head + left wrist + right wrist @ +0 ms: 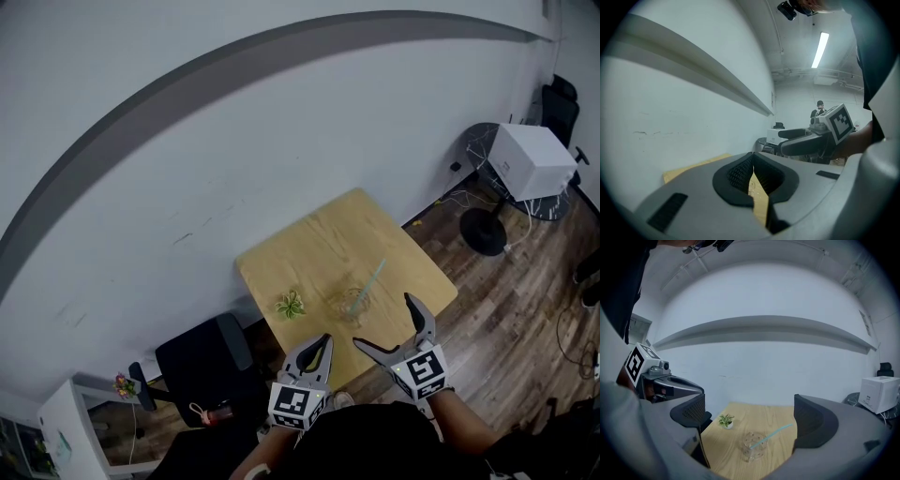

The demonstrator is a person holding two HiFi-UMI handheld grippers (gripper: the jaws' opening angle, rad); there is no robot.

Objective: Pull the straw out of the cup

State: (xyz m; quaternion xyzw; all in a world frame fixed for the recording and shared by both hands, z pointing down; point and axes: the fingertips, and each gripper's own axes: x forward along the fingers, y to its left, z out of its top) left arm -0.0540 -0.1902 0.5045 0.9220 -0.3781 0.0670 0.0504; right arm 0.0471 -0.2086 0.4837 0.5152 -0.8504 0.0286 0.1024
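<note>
Pale wall point(234, 141) with a grey band, behind the worktop; dark wood-plank floor point(506, 319) to the right.

Worktop point(319, 244): square, light wood, one edge against the wall.

Black chair point(202, 361): on the floor off the worktop's left edge.

White box point(530, 159): well apart, far right, by the wall.

Right tongs point(382, 320): spread wide, nothing between them; held above the worktop's near edge, with the cup in line beyond the gap.

Left tongs point(317, 345): tips pressed together, nothing gripped; just off the near corner, beside the right tongs.

Cup point(353, 304): clear, upright, on the near half of the worktop, touched by neither tongs.

Potted plant point(290, 305): small, green, near the left edge, apart from the cup.

Straw point(372, 281): pale blue-green, standing in the cup; it leans away towards the far right.
</note>
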